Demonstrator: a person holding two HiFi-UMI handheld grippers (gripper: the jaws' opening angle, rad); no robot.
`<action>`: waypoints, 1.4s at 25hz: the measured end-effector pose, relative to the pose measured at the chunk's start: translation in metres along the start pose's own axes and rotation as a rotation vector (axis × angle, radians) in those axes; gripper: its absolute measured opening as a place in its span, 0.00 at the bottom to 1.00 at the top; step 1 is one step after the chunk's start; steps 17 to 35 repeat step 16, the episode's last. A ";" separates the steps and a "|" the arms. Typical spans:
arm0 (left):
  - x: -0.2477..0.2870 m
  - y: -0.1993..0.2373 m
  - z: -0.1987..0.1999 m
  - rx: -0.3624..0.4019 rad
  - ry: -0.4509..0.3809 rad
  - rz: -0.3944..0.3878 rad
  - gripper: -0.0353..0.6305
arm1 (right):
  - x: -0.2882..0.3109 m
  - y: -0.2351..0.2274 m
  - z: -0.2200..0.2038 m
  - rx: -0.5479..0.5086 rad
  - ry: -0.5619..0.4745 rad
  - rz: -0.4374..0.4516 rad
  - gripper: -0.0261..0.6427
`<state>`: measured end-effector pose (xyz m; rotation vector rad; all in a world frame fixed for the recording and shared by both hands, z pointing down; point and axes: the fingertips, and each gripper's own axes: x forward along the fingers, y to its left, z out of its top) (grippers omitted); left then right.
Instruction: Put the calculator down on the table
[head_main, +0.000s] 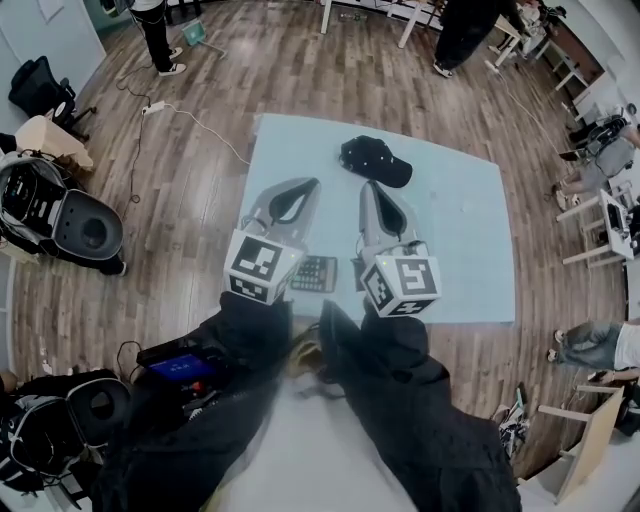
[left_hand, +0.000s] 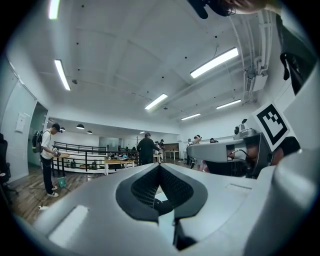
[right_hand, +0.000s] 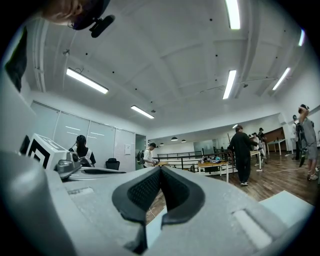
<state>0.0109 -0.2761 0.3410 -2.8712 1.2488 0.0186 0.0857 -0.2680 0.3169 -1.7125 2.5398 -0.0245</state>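
Calculator (head_main: 315, 273) noted lying flat on the pale blue table (head_main: 460, 240), keys up, close to the near edge and between the two marker cubes. It is gripped by neither tool. Left gripper (head_main: 308, 188): pads pressed together at the tips, nothing between them. Right gripper (head_main: 371, 190): likewise closed tip to tip and empty. Both are held above the table, pointing away toward a black cap (head_main: 375, 160) farther back. The placing is judged as good as done. For a clean finish, the grippers should be drawn up and apart without either cube brushing the calculator, since a nudge toward the near edge could send it off. The long axis is judged to run roughly across the table, left to right, though the left end is covered by the left cube. Which end carries the display cannot be made out.
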 end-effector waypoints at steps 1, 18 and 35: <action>0.000 0.000 0.000 0.001 0.001 0.001 0.05 | 0.000 -0.001 0.000 0.001 0.002 -0.002 0.03; -0.002 0.003 -0.008 0.005 0.016 0.040 0.05 | -0.005 -0.002 -0.010 -0.011 0.024 -0.005 0.03; -0.002 0.003 -0.008 0.005 0.016 0.040 0.05 | -0.005 -0.002 -0.010 -0.011 0.024 -0.005 0.03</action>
